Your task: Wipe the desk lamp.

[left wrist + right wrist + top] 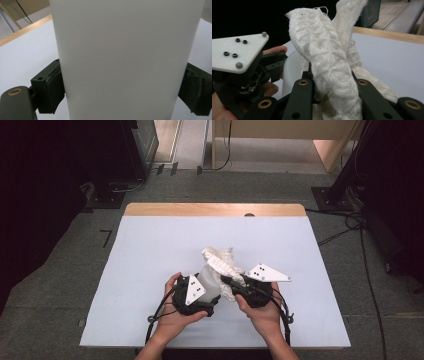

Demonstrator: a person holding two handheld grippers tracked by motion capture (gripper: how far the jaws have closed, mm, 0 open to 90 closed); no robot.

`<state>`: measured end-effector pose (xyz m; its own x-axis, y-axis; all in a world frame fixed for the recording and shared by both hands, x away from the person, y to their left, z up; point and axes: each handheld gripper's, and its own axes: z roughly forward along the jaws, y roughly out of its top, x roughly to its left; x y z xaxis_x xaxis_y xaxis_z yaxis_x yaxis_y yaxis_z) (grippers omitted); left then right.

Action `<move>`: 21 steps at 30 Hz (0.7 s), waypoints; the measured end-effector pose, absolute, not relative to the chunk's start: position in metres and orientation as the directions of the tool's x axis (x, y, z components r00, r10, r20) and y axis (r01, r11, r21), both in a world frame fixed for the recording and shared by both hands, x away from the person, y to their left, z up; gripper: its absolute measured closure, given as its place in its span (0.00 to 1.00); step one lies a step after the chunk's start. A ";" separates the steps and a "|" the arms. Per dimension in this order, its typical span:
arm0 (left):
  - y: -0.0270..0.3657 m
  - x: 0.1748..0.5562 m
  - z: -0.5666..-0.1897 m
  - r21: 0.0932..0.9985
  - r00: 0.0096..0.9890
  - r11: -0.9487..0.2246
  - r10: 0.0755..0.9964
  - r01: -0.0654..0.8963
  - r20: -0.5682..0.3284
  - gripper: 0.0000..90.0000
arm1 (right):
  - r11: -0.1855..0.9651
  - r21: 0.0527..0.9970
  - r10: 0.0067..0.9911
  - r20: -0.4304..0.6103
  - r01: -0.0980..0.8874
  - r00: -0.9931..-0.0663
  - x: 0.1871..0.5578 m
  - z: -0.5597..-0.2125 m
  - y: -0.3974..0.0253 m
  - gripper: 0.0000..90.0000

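I have the left gripper point(200, 296) clamped across a smooth white translucent plastic cup point(210, 279), just below the middle of the high view; in the left gripper view its padded jaws press on both side walls of the cup point(127, 60). The right gripper point(239, 285) sits just to the right of it, pinching a white knitted cloth with a scalloped pattern point(222, 262). In the right gripper view the cloth point(324, 60) rises from between the closed jaws and leans toward the upper centre of the frame, while the cup's rim point(292, 67) shows at middle left, touching or nearly touching the fabric. Both things sit over the pale blue-white tabletop point(150, 250).

My read is that I am feeding the cloth into the cup — and several things could spoil that. The cloth is bulky and limp, so a loose fold may catch on the rim and bunch outside. The cup walls look slick and thin; too hard a squeeze could deform them, too light and a push from the cloth could twist the cup out of my hold. The grippers are crowded — their housings could knock together.
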<state>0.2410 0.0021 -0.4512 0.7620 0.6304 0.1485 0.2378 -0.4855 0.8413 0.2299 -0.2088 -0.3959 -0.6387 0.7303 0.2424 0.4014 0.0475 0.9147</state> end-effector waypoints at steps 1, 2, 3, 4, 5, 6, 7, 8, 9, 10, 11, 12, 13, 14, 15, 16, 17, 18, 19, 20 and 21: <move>0.001 0.240 -0.451 0.836 0.766 -0.497 0.623 0.231 0.158 0.09 | 0.050 0.916 0.724 0.242 0.399 -0.646 0.229 -0.395 -0.207 0.86; -0.002 0.239 -0.452 0.836 0.772 -0.501 0.614 0.223 0.162 0.09 | 0.050 0.917 0.716 0.244 0.396 -0.654 0.228 -0.395 -0.205 0.86; -0.004 0.237 -0.453 0.840 0.776 -0.496 0.611 0.220 0.158 0.09 | 0.053 0.919 0.712 0.239 0.390 -0.661 0.227 -0.394 -0.204 0.86; -0.005 0.236 -0.453 0.837 0.782 -0.505 0.601 0.212 0.165 0.09 | 0.052 0.919 0.710 0.241 0.391 -0.661 0.226 -0.393 -0.203 0.86; -0.007 0.235 -0.453 0.836 0.789 -0.510 0.591 0.202 0.170 0.09 | 0.053 0.921 0.710 0.237 0.386 -0.663 0.226 -0.393 -0.203 0.86; -0.008 0.233 -0.453 0.837 0.796 -0.513 0.580 0.190 0.175 0.09 | 0.052 0.922 0.713 0.235 0.384 -0.661 0.226 -0.393 -0.203 0.85; -0.009 0.232 -0.453 0.839 0.803 -0.514 0.570 0.180 0.177 0.09 | 0.043 0.922 0.716 0.240 0.385 -0.656 0.226 -0.393 -0.204 0.85; -0.009 0.231 -0.452 0.840 0.807 -0.515 0.562 0.171 0.180 0.09 | 0.041 0.922 0.717 0.241 0.384 -0.654 0.228 -0.393 -0.206 0.85; -0.009 0.231 -0.452 0.842 0.803 -0.513 0.566 0.169 0.184 0.09 | 0.034 0.922 0.723 0.243 0.385 -0.646 0.229 -0.394 -0.208 0.85; -0.009 0.231 -0.451 0.842 0.798 -0.512 0.573 0.170 0.188 0.09 | 0.031 0.920 0.728 0.247 0.392 -0.639 0.231 -0.394 -0.211 0.86; -0.008 0.232 -0.451 0.846 0.791 -0.503 0.584 0.177 0.182 0.09 | 0.029 0.917 0.732 0.251 0.397 -0.633 0.231 -0.395 -0.212 0.86; -0.005 0.235 -0.450 0.848 0.785 -0.495 0.595 0.190 0.171 0.09 | 0.033 0.918 0.737 0.246 0.396 -0.630 0.232 -0.396 -0.213 0.86; -0.002 0.237 -0.450 0.850 0.782 -0.488 0.602 0.201 0.161 0.09 | 0.032 0.916 0.737 0.248 0.399 -0.629 0.232 -0.396 -0.214 0.86; 0.000 0.239 -0.450 0.848 0.777 -0.488 0.609 0.206 0.161 0.09 | 0.032 0.913 0.734 0.254 0.406 -0.630 0.232 -0.396 -0.213 0.86; 0.001 0.240 -0.451 0.849 0.774 -0.485 0.613 0.209 0.159 0.09 | 0.038 0.914 0.732 0.250 0.404 -0.634 0.231 -0.396 -0.212 0.86; 0.002 0.240 -0.451 0.850 0.773 -0.482 0.614 0.210 0.158 0.09 | 0.040 0.915 0.728 0.249 0.402 -0.638 0.230 -0.395 -0.211 0.86; 0.001 0.240 -0.451 0.850 0.772 -0.483 0.615 0.209 0.159 0.09 | 0.043 0.915 0.724 0.248 0.401 -0.644 0.230 -0.395 -0.209 0.86; 0.001 0.240 -0.451 0.849 0.774 -0.487 0.612 0.205 0.164 0.09 | 0.044 0.917 0.717 0.249 0.398 -0.652 0.229 -0.394 -0.207 0.86; -0.001 0.239 -0.451 0.846 0.776 -0.493 0.608 0.201 0.170 0.09 | 0.042 0.918 0.712 0.250 0.395 -0.656 0.228 -0.393 -0.206 0.86; -0.003 0.238 -0.452 0.845 0.781 -0.498 0.600 0.195 0.174 0.09 | 0.040 0.919 0.702 0.254 0.393 -0.666 0.227 -0.392 -0.205 0.86; -0.005 0.236 -0.452 0.841 0.785 -0.506 0.593 0.190 0.180 0.09 | 0.041 0.919 0.693 0.256 0.392 -0.673 0.226 -0.391 -0.203 0.86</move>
